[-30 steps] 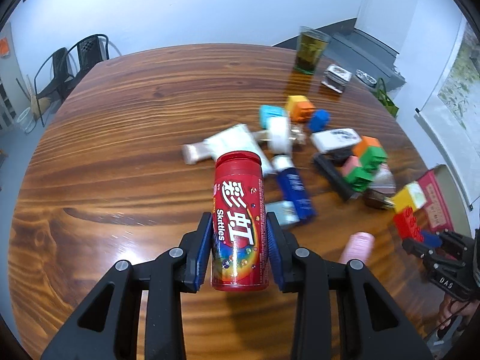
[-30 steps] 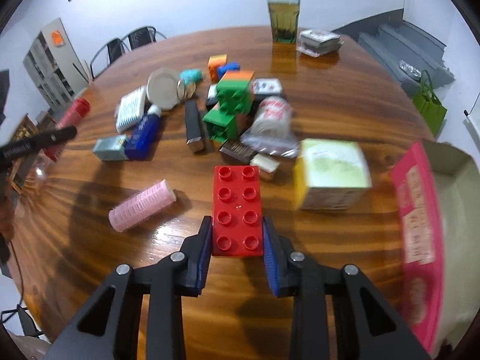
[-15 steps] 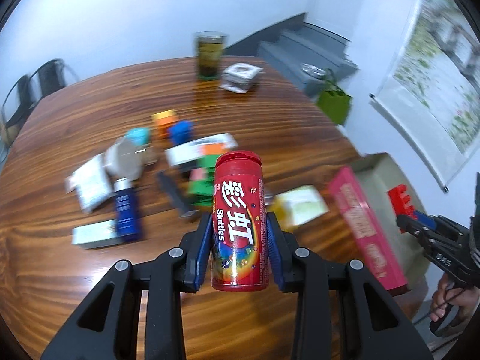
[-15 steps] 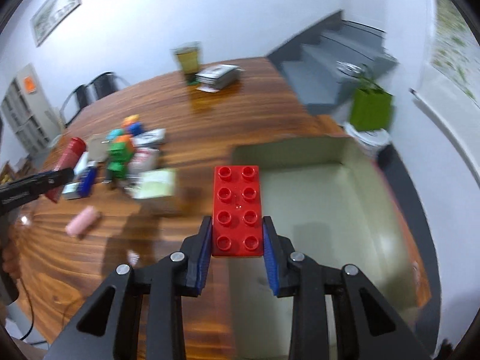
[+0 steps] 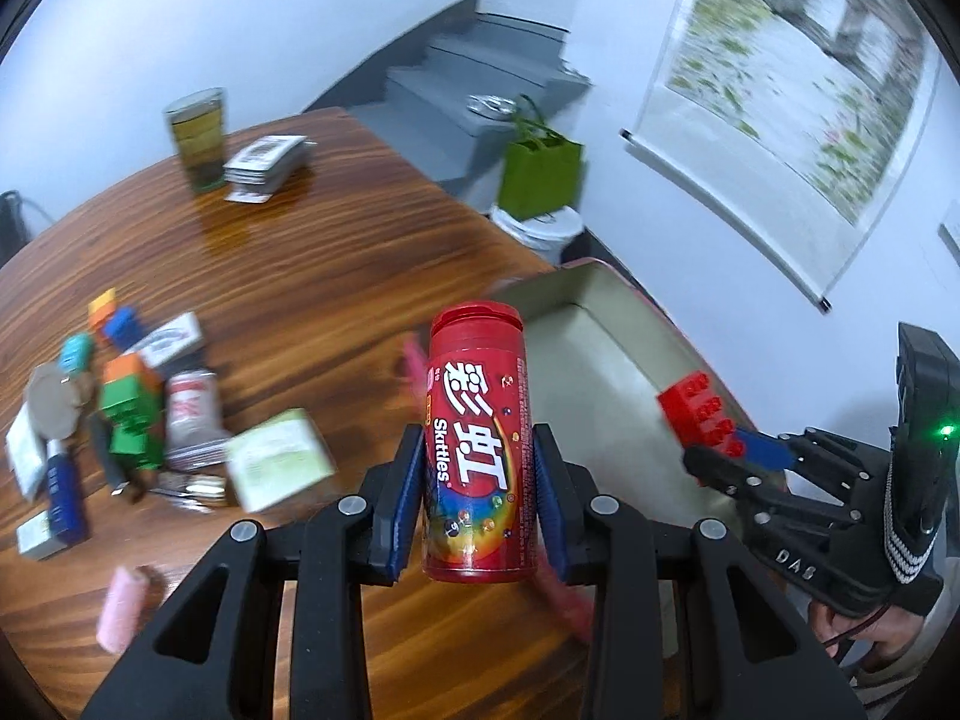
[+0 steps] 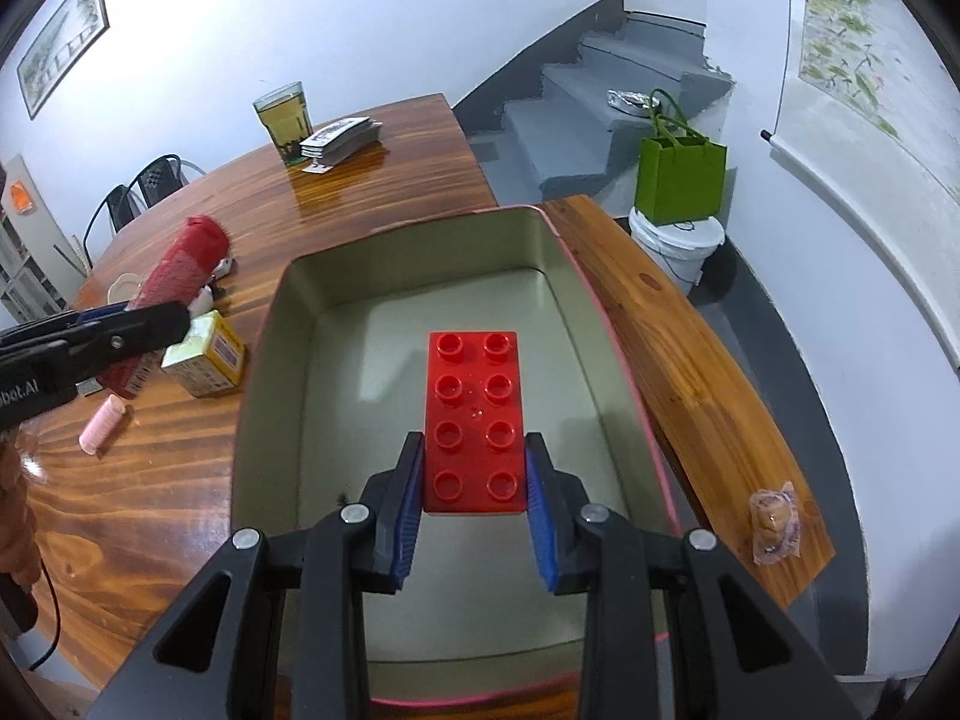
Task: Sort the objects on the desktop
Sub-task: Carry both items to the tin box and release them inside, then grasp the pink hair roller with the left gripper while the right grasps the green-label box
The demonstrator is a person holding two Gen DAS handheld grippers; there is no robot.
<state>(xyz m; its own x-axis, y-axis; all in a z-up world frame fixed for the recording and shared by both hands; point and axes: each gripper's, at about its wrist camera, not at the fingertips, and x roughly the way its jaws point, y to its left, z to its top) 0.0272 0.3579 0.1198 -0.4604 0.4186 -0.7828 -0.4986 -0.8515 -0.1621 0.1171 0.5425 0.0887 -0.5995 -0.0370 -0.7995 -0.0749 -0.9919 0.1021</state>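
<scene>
My left gripper (image 5: pixel 477 483) is shut on an upright red Skittles can (image 5: pixel 477 438) and holds it above the table near the near-left side of the open tin box (image 5: pixel 591 324). My right gripper (image 6: pixel 474 501) is shut on a red eight-stud brick (image 6: pixel 473 420) and holds it over the inside of the pink-rimmed box (image 6: pixel 270 360), whose floor is bare. The right gripper with the brick (image 5: pixel 699 414) also shows in the left wrist view, and the can (image 6: pixel 180 273) in the right wrist view.
On the wooden table (image 5: pixel 312 252) to the left lie coloured blocks (image 5: pixel 129 414), a green-white carton (image 5: pixel 279 465), a pink roller (image 5: pixel 120 606), a blue tube (image 5: pixel 63 495), a glass of tea (image 5: pixel 198 138) and a card stack (image 5: pixel 267 159). A green bag (image 6: pixel 681 180) stands off the table.
Both grippers have swung right from the object pile to the box. The right gripper carried the brick over the box; the left followed with the can. Both stayed shut.
</scene>
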